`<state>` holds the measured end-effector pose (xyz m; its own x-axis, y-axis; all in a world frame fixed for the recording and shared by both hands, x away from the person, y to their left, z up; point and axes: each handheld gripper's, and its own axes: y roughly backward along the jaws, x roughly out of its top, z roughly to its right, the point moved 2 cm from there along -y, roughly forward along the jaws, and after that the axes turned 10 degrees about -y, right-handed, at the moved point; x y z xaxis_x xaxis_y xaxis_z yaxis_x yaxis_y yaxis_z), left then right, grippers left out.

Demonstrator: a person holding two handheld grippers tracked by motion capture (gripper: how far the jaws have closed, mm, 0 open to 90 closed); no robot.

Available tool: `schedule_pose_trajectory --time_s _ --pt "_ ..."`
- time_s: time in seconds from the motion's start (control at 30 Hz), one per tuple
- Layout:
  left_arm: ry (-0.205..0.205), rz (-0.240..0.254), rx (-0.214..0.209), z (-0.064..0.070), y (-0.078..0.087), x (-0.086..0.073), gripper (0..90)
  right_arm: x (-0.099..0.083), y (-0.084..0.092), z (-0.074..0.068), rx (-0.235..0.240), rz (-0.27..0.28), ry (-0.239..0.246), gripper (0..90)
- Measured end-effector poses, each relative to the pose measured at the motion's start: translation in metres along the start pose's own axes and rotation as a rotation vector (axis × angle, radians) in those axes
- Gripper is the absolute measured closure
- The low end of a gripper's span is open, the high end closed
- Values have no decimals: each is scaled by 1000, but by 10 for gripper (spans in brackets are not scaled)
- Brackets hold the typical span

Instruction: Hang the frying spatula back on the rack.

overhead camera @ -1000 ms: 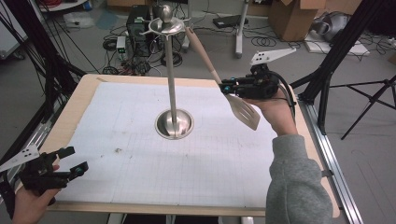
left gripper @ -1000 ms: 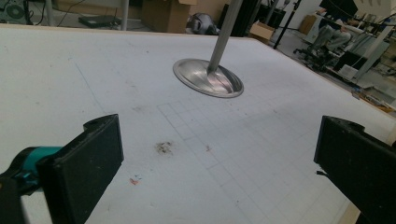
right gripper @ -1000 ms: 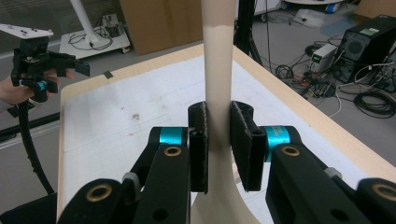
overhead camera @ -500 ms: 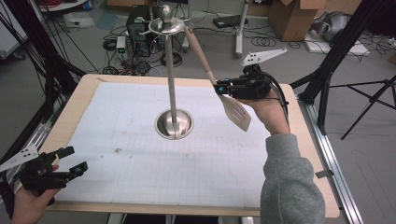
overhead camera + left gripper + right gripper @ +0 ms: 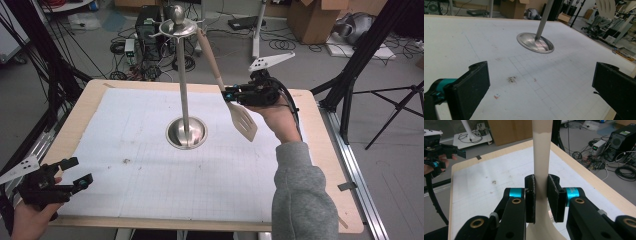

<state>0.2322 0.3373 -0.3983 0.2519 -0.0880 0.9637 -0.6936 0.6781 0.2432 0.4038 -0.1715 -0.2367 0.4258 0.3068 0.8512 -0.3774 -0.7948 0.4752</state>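
Observation:
A cream slotted spatula (image 5: 242,119) slants through the air, its handle (image 5: 210,56) rising to the hooks on top of a tall steel stand (image 5: 182,75). Whether the handle's end sits on a hook I cannot tell. My right gripper (image 5: 231,94) is shut on the spatula's neck; in the right gripper view the pads (image 5: 531,195) press both sides of the handle (image 5: 541,157). My left gripper (image 5: 75,172) rests open near the table's front left corner, with nothing between its jaws. The stand's round base (image 5: 535,43) lies ahead of it.
The stand's base (image 5: 186,133) sits mid-table on white grid paper (image 5: 150,165) that covers the wooden tabletop (image 5: 325,165). Black frame poles (image 5: 355,65), cables and cardboard boxes (image 5: 312,17) surround the table. A small dark smudge (image 5: 511,79) marks the paper.
My right gripper has carried the spatula a little to the left, toward the stand's pole. The left gripper has not moved.

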Motion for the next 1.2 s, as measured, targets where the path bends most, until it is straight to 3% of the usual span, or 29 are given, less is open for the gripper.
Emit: schedule_pose_trajectory --time_s 1.2 --pt "6 -1 14 0 7 -3 18 -2 -36 1 6 -18 7 776"
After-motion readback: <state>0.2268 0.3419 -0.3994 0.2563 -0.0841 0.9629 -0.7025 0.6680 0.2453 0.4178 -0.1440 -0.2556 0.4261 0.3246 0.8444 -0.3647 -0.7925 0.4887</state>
